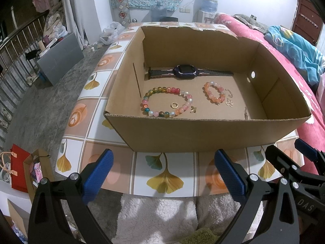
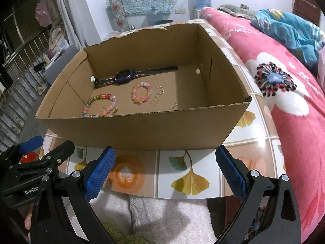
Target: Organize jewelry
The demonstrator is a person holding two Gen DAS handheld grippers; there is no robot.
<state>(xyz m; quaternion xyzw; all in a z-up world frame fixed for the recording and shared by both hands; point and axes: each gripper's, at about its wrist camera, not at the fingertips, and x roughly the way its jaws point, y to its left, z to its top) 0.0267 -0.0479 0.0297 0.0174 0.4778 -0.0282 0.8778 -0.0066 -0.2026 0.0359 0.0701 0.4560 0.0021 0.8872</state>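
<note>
An open cardboard box (image 1: 182,134) (image 2: 142,130) stands on the tiled tabletop. Inside lie a dark purple watch (image 1: 185,71) (image 2: 124,76) at the back, a large multicoloured bead bracelet (image 1: 183,92) (image 2: 110,97), a small orange and pink bead bracelet (image 1: 207,92) (image 2: 135,95), a gold ring (image 1: 173,105), a small gold charm (image 1: 193,109), a butterfly charm (image 1: 229,102) (image 2: 155,100) and a thin chain (image 1: 229,92) (image 2: 161,90). My left gripper (image 1: 164,172) hangs open in front of the box's near wall, holding nothing. My right gripper (image 2: 165,172) is open beside it, also holding nothing.
The table (image 1: 166,172) carries a ginkgo-leaf and coffee pattern. A pink floral blanket (image 2: 284,101) lies right of it. A white fluffy cloth (image 1: 158,219) sits below the table's near edge. Paper bags (image 1: 20,168) stand on the floor at left, by a railing (image 1: 16,46).
</note>
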